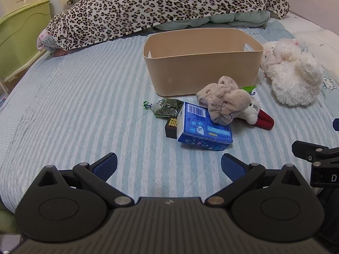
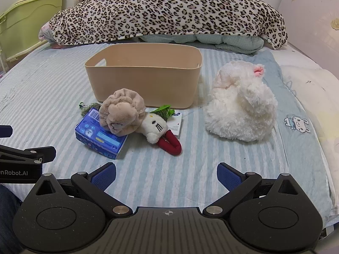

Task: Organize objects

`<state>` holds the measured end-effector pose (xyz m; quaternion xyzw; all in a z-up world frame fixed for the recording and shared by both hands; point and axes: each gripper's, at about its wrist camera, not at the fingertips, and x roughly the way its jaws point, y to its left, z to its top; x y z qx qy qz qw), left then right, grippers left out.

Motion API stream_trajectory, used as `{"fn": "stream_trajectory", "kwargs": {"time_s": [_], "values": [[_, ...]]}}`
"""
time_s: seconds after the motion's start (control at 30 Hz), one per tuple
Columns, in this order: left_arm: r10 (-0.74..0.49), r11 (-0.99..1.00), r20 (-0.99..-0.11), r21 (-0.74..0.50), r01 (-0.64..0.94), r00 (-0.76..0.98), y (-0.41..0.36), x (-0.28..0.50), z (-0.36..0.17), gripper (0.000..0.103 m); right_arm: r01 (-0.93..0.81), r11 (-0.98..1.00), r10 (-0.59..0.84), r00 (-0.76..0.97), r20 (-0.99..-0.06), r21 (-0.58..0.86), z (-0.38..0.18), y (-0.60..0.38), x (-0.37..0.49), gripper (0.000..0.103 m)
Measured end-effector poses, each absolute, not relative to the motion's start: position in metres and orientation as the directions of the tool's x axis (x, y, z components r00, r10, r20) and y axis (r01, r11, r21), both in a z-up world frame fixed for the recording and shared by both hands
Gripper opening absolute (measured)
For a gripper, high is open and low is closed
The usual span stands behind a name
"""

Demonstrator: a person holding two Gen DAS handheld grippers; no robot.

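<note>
Left claw (image 1: 169, 166) spread wide and empty, right claw (image 2: 166, 175) likewise, beige bin (image 2: 146, 80) behind blue packet (image 2: 101, 134).

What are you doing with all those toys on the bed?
Tidying up. The left gripper and right gripper both hover over the striped bed, jaws wide apart, holding nothing. The tan bin waits with nothing visible inside. In front of it lie a blue pack, a beige scrunchie, a small cat doll and a fluffy white plush, all untouched.

"enRobot.AI" on left gripper (image 2: 27, 158); barcode on blue pack (image 1: 204, 126).
</note>
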<state>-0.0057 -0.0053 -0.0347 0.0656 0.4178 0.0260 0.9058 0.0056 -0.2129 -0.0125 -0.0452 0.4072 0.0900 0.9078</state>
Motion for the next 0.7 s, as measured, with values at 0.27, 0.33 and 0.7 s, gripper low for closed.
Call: {"fn": "stream_trajectory", "kwargs": {"time_s": [0.27,0.33,0.7], "values": [[0.097,0.993,-0.755,0.113,-0.018,0.648,-0.005,0.001,-0.042,0.103,-0.201,0.979,0.117,0.664,-0.738,-0.025,-0.017,-0.217,0.015,0.103],[0.096,0.994,-0.756,0.103,-0.027,0.647,-0.005,0.004,-0.044,0.103,-0.201,0.979,0.114,0.669,-0.734,-0.032,-0.019,-0.219,0.019,0.103],[0.063,0.998,-0.74,0.064,-0.024,0.67,-0.006,0.028,-0.059,0.103,-0.226,0.973,0.128,0.689,-0.714,-0.044,-0.034,-0.228,0.047,0.102]]}}
